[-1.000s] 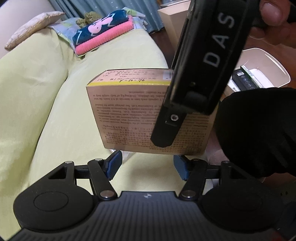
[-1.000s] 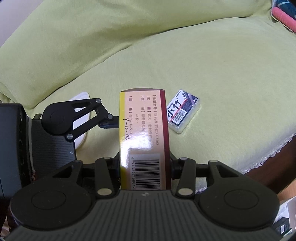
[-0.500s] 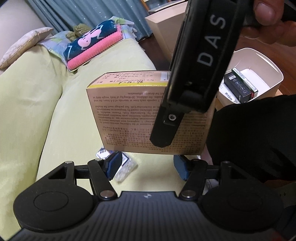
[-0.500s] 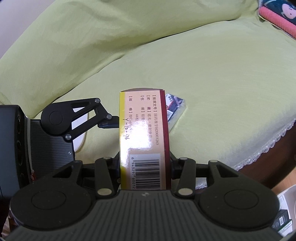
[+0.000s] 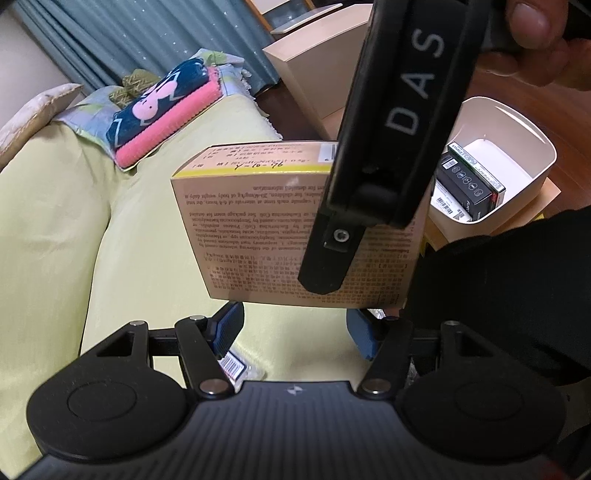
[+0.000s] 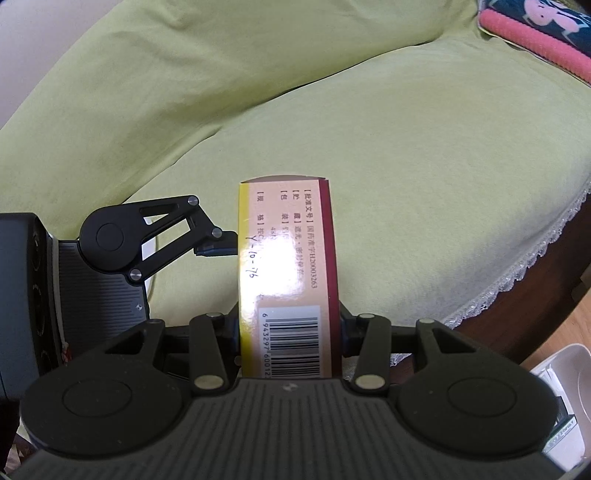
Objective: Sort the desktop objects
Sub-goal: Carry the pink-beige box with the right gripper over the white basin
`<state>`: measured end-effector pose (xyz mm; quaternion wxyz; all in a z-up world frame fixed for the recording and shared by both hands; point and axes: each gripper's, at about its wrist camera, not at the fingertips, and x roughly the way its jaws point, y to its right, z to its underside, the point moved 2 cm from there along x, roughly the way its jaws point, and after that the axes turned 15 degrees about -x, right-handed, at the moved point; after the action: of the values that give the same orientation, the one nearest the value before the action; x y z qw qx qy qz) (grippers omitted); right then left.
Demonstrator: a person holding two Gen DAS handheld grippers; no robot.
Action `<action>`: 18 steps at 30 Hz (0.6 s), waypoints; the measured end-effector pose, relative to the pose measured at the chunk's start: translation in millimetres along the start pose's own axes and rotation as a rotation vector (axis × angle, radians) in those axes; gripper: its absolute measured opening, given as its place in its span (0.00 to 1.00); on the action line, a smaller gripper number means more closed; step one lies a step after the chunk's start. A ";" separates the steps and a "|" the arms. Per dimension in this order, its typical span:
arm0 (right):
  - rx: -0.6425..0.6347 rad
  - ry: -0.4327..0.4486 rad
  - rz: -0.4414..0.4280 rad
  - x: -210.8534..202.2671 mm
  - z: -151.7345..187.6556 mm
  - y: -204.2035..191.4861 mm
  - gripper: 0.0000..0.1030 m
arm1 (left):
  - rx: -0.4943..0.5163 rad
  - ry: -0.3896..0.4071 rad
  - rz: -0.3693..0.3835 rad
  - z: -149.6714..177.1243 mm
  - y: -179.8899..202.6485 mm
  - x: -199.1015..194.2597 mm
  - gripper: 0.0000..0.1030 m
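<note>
The right tongs (image 6: 290, 325) are clamped on a medicine box (image 6: 288, 280), one finger pressed to each broad face, so the narrow barcode edge with the handwritten "Y-10-76" faces the right wrist camera. The box is held in the air above a yellow-green sofa cover (image 6: 424, 166), clear of the fabric.

In the left wrist view the same medicine box (image 5: 258, 229) shows its broad printed face, with the black body of the right tongs (image 5: 373, 206), lettered "DAS", lying across it. A thumb (image 5: 532, 22) shows at the top right, on that tool's handle.

The left tongs (image 5: 295, 328) stand spread, gripping nothing, their blue pads (image 5: 231, 325) just under the lower edge of the box. Whether they touch it cannot be told.

A small clear packet with a barcode label (image 5: 236, 369) lies on the sofa cover beneath the near left finger. To the far right sits a white bin (image 5: 532, 147) holding a black box (image 5: 465, 188) and other packages. A pink and navy folded cloth (image 5: 166, 110) lies at the far end of the sofa, before a teal curtain (image 5: 147, 37).
</note>
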<state>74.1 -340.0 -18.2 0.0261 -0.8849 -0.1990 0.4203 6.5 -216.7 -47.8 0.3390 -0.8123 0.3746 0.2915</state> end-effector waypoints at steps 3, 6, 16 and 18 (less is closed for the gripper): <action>0.012 0.008 0.007 -6.6 3.1 3.9 0.39 | 0.009 0.002 0.005 -6.3 3.3 2.9 0.62; 0.027 0.014 0.014 -13.1 6.8 9.0 0.39 | 0.021 0.004 0.011 -12.1 8.0 5.7 0.62; 0.083 0.028 0.039 -27.2 20.7 25.6 0.39 | 0.052 0.005 0.035 -27.4 22.7 16.7 0.65; 0.095 0.029 0.045 -28.3 23.9 29.2 0.39 | 0.058 0.007 0.043 -28.9 25.7 18.9 0.69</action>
<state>49.7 -380.2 -19.2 0.0613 -0.8930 -0.1584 0.4168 2.6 -259.3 -52.8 0.3547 -0.7948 0.4015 0.2851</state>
